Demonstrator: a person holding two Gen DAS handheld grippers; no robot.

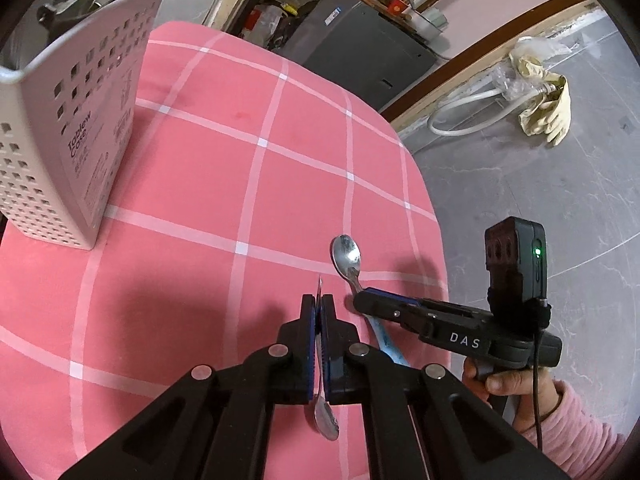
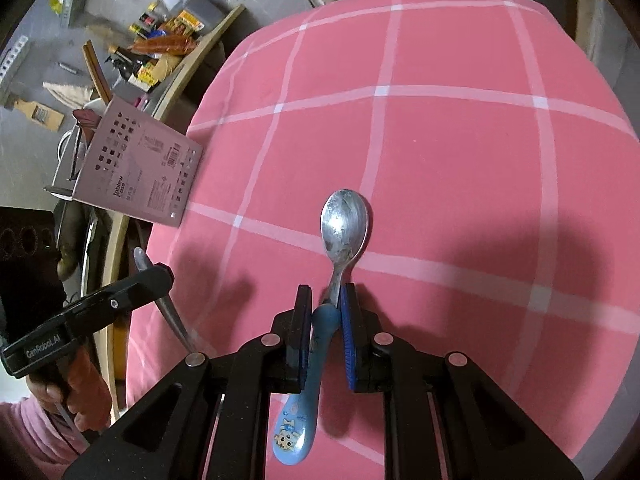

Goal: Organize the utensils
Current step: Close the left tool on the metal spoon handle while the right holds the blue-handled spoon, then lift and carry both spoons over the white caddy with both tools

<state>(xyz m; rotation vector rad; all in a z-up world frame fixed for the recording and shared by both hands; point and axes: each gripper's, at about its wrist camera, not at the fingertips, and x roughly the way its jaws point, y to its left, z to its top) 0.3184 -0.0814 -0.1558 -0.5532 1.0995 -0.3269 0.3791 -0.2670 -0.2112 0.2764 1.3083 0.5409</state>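
Our left tongs (image 1: pixel 320 308) pinch a steel spoon (image 1: pixel 326 420) edge-on, handle forward. Our right tongs (image 2: pixel 326 300) clamp a blue-handled spoon (image 2: pixel 345 220), bowl forward. The perforated holder (image 1: pixel 60 152) stands well ahead, left of both tongs, nearer our left.

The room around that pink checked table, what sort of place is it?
Probably a home storage or utility room: bare grey floor, a coiled hose, and cluttered shelves. The table holds a white utensil holder.
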